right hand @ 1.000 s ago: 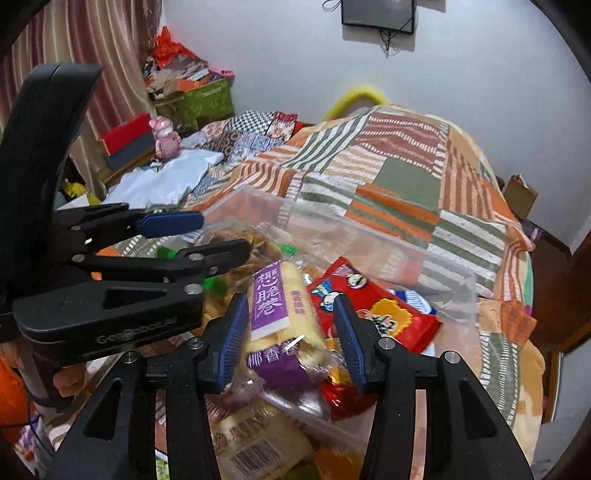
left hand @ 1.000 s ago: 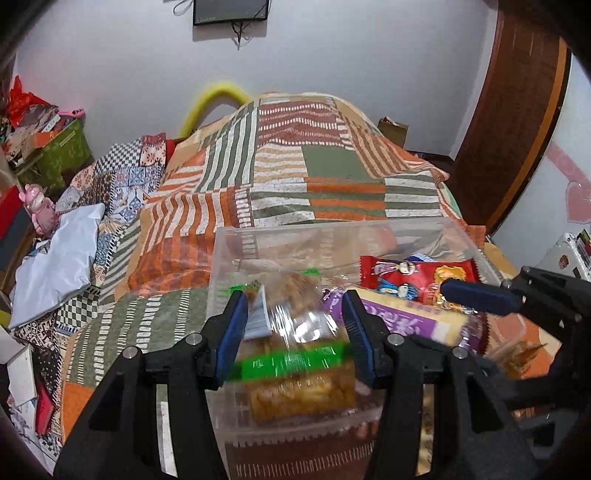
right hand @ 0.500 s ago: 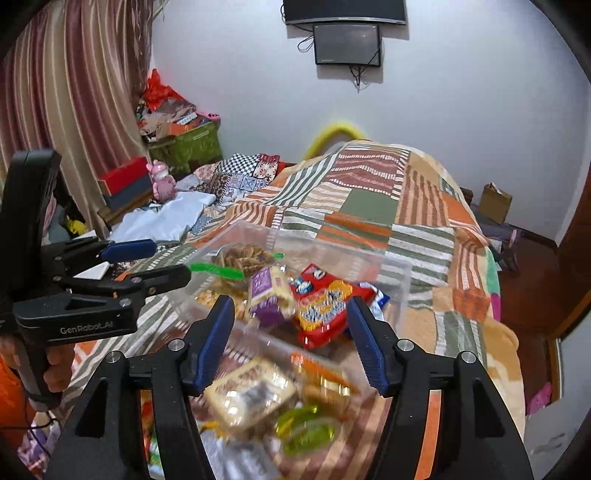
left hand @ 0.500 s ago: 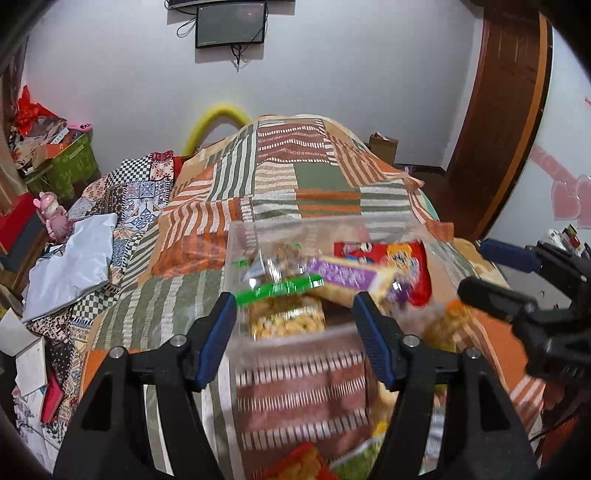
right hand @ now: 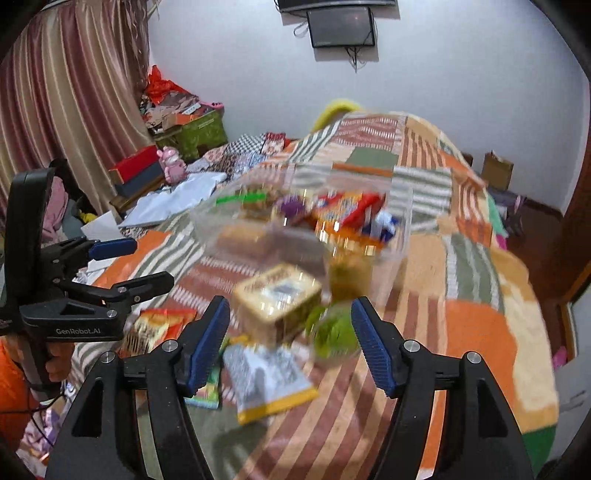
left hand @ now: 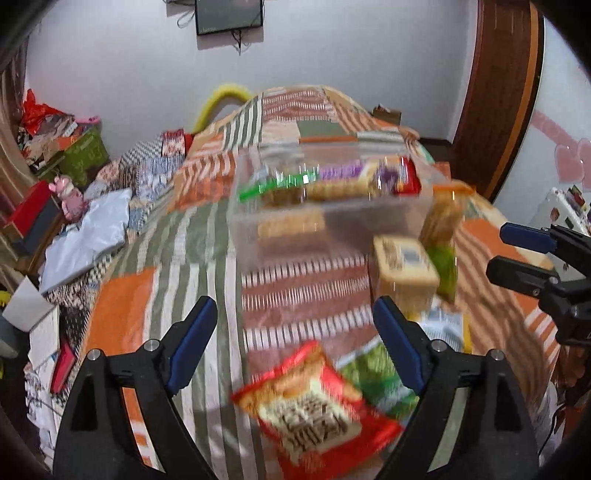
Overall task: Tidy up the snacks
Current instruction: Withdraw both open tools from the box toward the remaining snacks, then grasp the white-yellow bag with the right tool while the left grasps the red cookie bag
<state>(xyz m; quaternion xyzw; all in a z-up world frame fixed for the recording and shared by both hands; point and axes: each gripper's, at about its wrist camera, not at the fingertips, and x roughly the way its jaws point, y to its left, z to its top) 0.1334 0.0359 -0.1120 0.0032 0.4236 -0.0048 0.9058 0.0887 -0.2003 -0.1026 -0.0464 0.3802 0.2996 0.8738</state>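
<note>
A clear plastic box [left hand: 332,218] [right hand: 397,236] sits on the patchwork bed and holds several snack packs, among them a green-banded bag [left hand: 273,186] and a red pack [right hand: 347,208]. Loose snacks lie in front of it: a beige boxed pack [left hand: 402,266] [right hand: 277,299], a red pack [left hand: 314,402], a green pack [right hand: 332,332] and a white-and-yellow pack [right hand: 266,376]. My left gripper [left hand: 291,347] is open and empty above the red pack. My right gripper [right hand: 290,343] is open and empty above the beige and white packs. Both views are blurred.
The patchwork bedspread [left hand: 325,122] covers the whole bed. Clothes, a pink toy [right hand: 171,166] and boxes lie at the left. A wooden door [left hand: 498,92] stands at the right. A screen [right hand: 341,27] hangs on the far wall.
Both grippers let go of their snack packs in the box, opened wide and pulled back toward me. The loose snacks in front of the box came into view.
</note>
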